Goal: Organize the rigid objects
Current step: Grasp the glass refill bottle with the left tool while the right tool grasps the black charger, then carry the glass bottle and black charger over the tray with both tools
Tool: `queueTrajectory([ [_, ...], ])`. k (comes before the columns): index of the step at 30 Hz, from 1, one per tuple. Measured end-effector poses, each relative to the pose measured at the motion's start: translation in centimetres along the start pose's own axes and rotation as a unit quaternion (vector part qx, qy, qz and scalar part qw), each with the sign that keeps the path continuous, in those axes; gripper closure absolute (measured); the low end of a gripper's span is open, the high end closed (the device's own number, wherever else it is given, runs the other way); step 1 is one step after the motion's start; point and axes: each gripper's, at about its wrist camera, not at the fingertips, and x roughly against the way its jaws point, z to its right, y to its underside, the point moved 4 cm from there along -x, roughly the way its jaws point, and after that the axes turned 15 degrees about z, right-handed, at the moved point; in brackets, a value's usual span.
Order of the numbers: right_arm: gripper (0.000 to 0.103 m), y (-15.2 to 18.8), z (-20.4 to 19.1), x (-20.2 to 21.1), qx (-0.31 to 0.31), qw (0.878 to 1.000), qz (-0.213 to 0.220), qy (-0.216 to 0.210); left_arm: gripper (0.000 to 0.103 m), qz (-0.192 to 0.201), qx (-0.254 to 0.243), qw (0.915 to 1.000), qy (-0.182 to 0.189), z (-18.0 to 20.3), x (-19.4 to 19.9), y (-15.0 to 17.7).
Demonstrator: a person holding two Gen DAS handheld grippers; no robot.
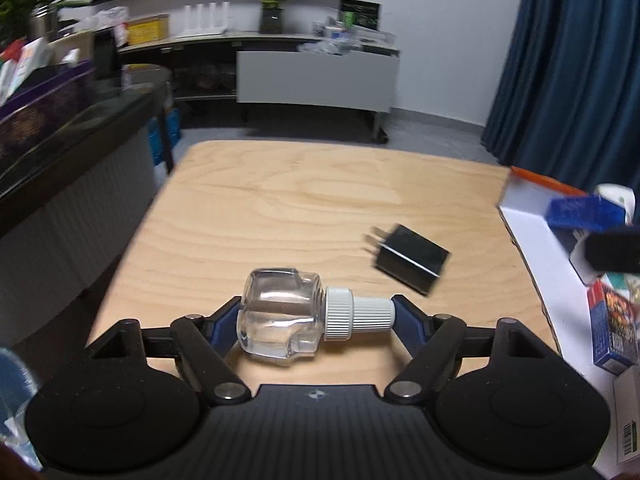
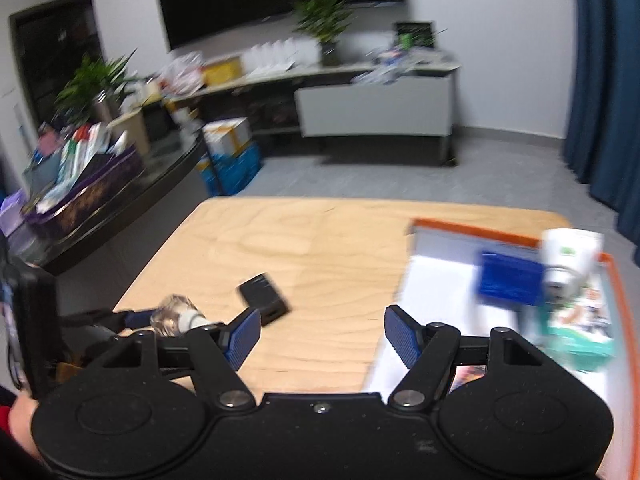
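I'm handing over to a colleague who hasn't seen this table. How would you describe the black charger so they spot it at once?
Start at the wooden table, with the orange-rimmed box on its right side. On the bare wood left of that box lies the black charger, a small block with metal prongs. Unlike the clear bottle with a white cap nearby, it is opaque and boxy.

Colours on the pale wooden table (image 1: 320, 200)

Clear glass bottle (image 1: 280, 316) with ribbed white cap; glossy black charger block (image 1: 412, 258); orange-rimmed white box (image 2: 440, 240); blurred blue carton (image 2: 510, 278), possibly printed.
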Motion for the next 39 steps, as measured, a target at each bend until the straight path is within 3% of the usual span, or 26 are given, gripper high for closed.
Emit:
queueTrajectory([
  [6,0.021,1.0,-3.6,-6.9,0.062,0.996,-0.059,-0.038,0.024,0.009,0.029,0.9992,-0.027,-2.4,1.6,-1.1],
  [12,0.023,1.5,-5.2,-11.9,0.08,0.993,-0.082,-0.041,0.024,0.007,0.049,0.9981,-0.037,-3.5,1.9,-1.1],
  [15,0.037,2.0,-5.4,-13.1,0.088,0.991,-0.093,-0.035,0.024,0.007,0.055,0.9978,-0.036,-3.4,1.9,-1.3],
  [16,0.054,2.0,-5.5,-13.1,0.088,0.991,-0.09,-0.035,0.024,0.008,0.055,0.9978,-0.036,-3.3,2.0,-1.4],
  [18,0.06,1.8,-5.4,-12.6,0.079,0.993,-0.088,-0.027,0.024,0.01,0.056,0.9978,-0.035,-3.3,2.4,-1.4],
  [24,0.06,1.1,-4.7,-8.2,0.055,0.997,-0.058,-0.01,0.024,0.013,0.061,0.9976,-0.031,-2.6,4.0,-1.6],
  [30,0.06,0.2,-3.9,-0.8,0.027,0.999,-0.017,-0.003,0.024,0.023,0.053,0.9983,-0.013,0.2,6.9,-1.9],
  [39,0.06,1.7,0.5,12.0,-0.021,0.996,0.049,0.067,0.024,0.024,0.045,0.9965,0.067,7.5,10.9,-0.8],
])
